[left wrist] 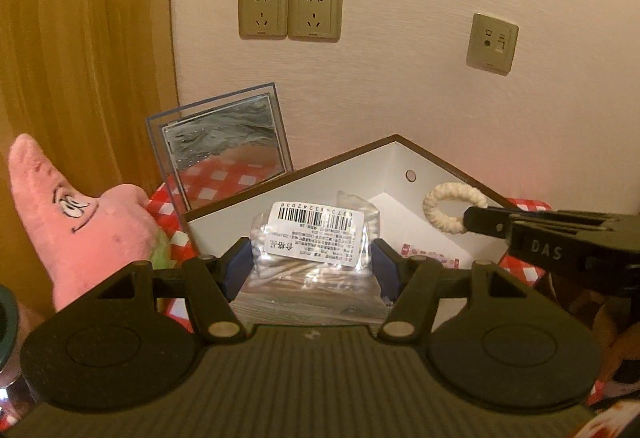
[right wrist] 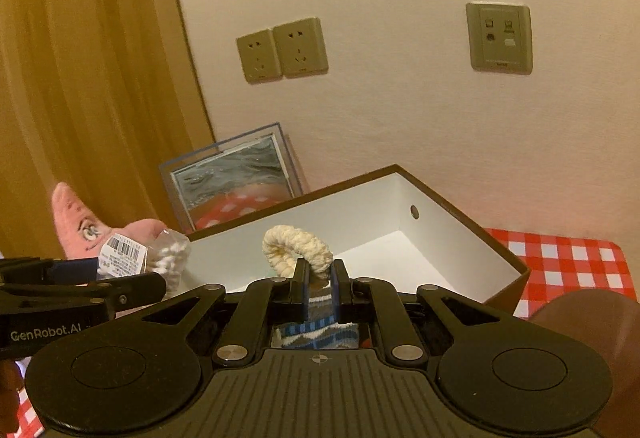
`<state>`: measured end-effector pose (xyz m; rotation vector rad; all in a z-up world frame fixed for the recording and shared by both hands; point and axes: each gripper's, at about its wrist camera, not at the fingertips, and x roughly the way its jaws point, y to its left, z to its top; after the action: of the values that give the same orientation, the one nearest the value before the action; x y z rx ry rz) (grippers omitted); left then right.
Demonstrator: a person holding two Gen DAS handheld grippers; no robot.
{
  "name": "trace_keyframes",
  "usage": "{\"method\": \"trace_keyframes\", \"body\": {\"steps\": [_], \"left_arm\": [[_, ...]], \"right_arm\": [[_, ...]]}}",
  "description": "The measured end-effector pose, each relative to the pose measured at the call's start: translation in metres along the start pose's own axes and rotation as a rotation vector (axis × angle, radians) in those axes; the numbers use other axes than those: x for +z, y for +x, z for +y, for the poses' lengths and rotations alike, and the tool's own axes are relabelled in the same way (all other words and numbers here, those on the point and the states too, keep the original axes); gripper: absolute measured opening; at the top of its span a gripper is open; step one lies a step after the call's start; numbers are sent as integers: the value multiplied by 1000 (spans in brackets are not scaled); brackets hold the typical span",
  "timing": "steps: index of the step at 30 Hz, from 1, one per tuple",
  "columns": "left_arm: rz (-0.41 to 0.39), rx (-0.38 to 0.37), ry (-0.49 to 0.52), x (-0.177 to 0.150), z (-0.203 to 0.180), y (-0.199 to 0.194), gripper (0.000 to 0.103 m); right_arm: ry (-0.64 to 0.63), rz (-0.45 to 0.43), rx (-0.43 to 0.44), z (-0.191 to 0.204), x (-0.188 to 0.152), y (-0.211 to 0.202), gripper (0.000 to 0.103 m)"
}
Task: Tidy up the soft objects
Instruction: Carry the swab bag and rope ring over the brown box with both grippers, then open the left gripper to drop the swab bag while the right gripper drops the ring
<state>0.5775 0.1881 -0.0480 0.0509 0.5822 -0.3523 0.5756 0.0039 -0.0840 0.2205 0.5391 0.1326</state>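
Two grips are loaded at once: my left gripper (left wrist: 314,258) is clamped on a bag of cotton swabs (left wrist: 310,238), its blue pads pressing the crinkly plastic from both sides, and my right gripper (right wrist: 320,288) is pinched tight on a cream braided ring (right wrist: 296,248), with the jaws nearly closed on the lower part of the loop. Both loads hang over the open white box (right wrist: 440,238), which sits on the red checked cloth (right wrist: 560,254) close to the wall; through the left camera I can see the ring (left wrist: 450,208) held over the box's right half, and something red and white already lying on its floor, too small for me to name. My judgement is that the step in hand is setting these two down inside — so I would lower each one until it is close to the floor of the box before I let go, since a bag of swabs dropped from height will slide and a light ring may bounce. I should keep the two tools apart, bag to the left and ring to the right, so the fingers do not knock together at the rim. Off to the near left the pink star plush (left wrist: 80,222) lies outside the box and is likely to want the most room. Behind it a clear frame (left wrist: 220,142) leans against the wall, and I would stay clear of that.
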Motion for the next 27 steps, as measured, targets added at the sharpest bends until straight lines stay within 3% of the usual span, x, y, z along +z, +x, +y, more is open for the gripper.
{"method": "trace_keyframes", "body": {"steps": [8, 15, 16, 18, 19, 20, 27], "left_arm": [[36, -31, -51, 20, 4, 48, 63], [89, -38, -122, 30, 16, 81, 70], [93, -37, -120, 29, 17, 82, 70], [97, -36, -117, 28, 18, 82, 72], [98, -37, -116, 26, 18, 81, 72], [103, -35, -116, 25, 19, 81, 72], [93, -38, -124, 15, 24, 53, 72]], "right_arm": [[36, 33, -58, -8, 6, 37, 11], [80, 51, -83, -21, 18, 62, 13], [81, 54, -76, -21, 19, 64, 18], [84, 59, -72, -22, 21, 67, 38], [87, 54, -64, -22, 21, 67, 58], [89, 45, -61, -22, 20, 66, 67], [31, 39, -3, -7, 15, 46, 67]]}}
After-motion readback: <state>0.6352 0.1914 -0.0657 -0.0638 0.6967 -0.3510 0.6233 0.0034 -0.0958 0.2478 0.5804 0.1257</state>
